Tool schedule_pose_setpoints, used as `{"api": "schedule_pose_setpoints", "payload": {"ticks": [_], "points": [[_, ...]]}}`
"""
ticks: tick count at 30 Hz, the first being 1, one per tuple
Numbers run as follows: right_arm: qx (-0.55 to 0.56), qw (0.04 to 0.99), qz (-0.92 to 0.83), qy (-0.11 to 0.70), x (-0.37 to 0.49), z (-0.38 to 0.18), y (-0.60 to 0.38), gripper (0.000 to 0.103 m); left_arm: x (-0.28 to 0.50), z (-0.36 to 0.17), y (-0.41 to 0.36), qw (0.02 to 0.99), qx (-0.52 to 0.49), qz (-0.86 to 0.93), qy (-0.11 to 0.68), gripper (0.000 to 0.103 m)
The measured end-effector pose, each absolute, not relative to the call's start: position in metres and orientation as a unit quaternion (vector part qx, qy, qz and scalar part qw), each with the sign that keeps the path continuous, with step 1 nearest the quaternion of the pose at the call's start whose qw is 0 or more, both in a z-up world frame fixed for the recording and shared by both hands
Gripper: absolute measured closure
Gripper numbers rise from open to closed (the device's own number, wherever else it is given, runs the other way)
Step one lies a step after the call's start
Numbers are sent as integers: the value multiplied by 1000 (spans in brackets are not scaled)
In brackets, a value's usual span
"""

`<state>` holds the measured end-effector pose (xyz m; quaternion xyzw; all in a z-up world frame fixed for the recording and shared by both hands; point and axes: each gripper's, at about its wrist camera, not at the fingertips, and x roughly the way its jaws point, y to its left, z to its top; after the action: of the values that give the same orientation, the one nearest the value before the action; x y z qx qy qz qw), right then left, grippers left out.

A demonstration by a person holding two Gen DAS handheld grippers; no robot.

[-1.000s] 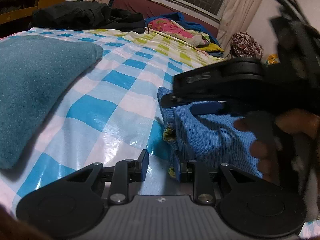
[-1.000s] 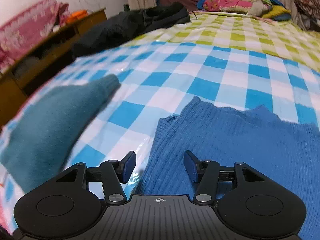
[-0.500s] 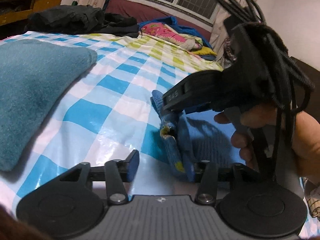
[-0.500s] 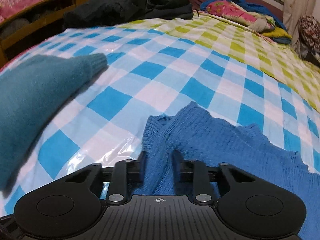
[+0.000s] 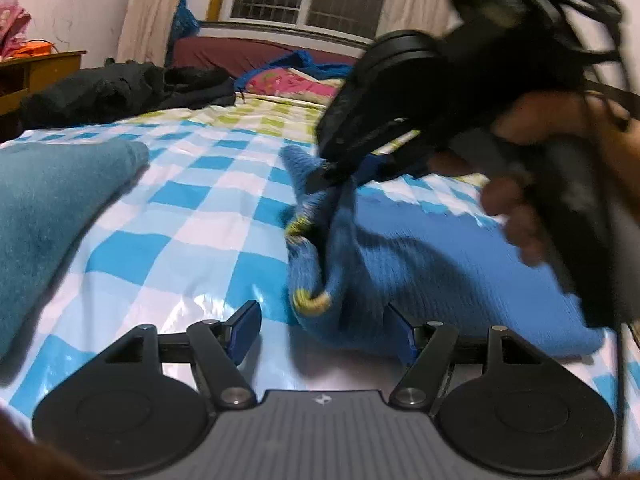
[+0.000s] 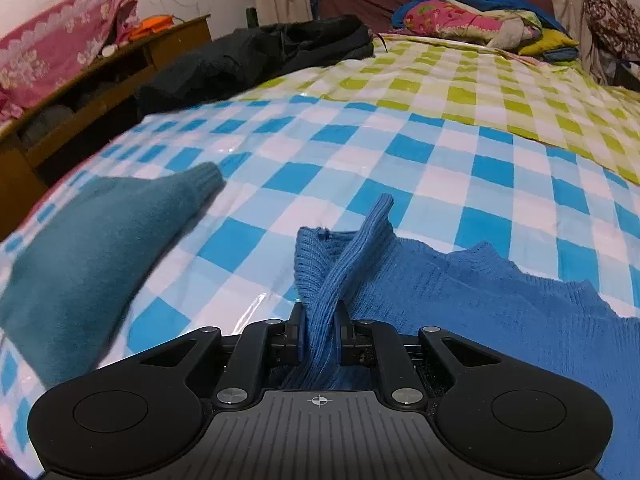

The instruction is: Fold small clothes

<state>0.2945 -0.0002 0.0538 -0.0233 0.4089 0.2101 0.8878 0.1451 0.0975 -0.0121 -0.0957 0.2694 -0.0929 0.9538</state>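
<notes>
A blue knit garment (image 5: 440, 280) with yellow trim lies on the checked bed sheet (image 5: 192, 216). My left gripper (image 5: 324, 332) is open and its jaws are opening. The garment's near folded corner lies between them, clear of the pads. In the left wrist view my right gripper (image 5: 340, 172), held by a hand (image 5: 516, 220), pinches the garment's far edge and holds it up off the sheet. In the right wrist view the right gripper (image 6: 320, 332) is closing and shut on a bunched ribbed strip of the blue garment (image 6: 480, 320).
A folded teal sweater (image 5: 52, 216) (image 6: 100, 248) lies to the left on the sheet. Black clothes (image 6: 256, 60) and a colourful pile (image 6: 472, 20) lie at the far end of the bed. A wooden shelf (image 6: 100, 92) stands along the left side.
The right gripper went from wide open over the blue garment to clamped on its edge and lifted it. The left gripper's jaws spread apart and it shifted along the garment's corner.
</notes>
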Motion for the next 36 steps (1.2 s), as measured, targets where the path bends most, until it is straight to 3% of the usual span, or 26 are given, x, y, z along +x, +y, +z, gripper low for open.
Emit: {"api": "schedule_pose_setpoints", "payload": {"ticks": [2, 4, 8, 9, 15, 20, 23, 26, 30, 36], "points": [[-17, 888, 213, 406, 292, 57, -6, 91, 153, -11, 97, 956, -99, -72, 265, 33], [-6, 887, 217, 407, 290, 58, -13, 91, 162, -9, 95, 957, -100, -59, 264, 44], [-1, 885, 216, 412, 291, 56, -19, 91, 175, -10, 89, 953, -107, -69, 274, 80], [-1, 885, 215, 414, 291, 55, -19, 91, 176, -11, 88, 951, -113, -72, 278, 81], [-26, 874, 219, 433, 301, 47, 5, 84, 172, -19, 88, 950, -108, -86, 281, 84], [-83, 869, 202, 444, 310, 35, 39, 65, 173, -21, 95, 945, -125, -94, 286, 84], [-121, 868, 186, 445, 316, 27, 56, 62, 174, -22, 95, 945, -124, -99, 287, 84], [-148, 870, 178, 436, 318, 23, 65, 64, 174, -23, 97, 943, -127, -100, 289, 84], [-153, 873, 177, 428, 317, 26, 58, 89, 179, -23, 100, 941, -136, -100, 292, 85], [-83, 882, 196, 421, 313, 54, 16, 92, 178, -10, 99, 938, -162, -112, 287, 85]]}}
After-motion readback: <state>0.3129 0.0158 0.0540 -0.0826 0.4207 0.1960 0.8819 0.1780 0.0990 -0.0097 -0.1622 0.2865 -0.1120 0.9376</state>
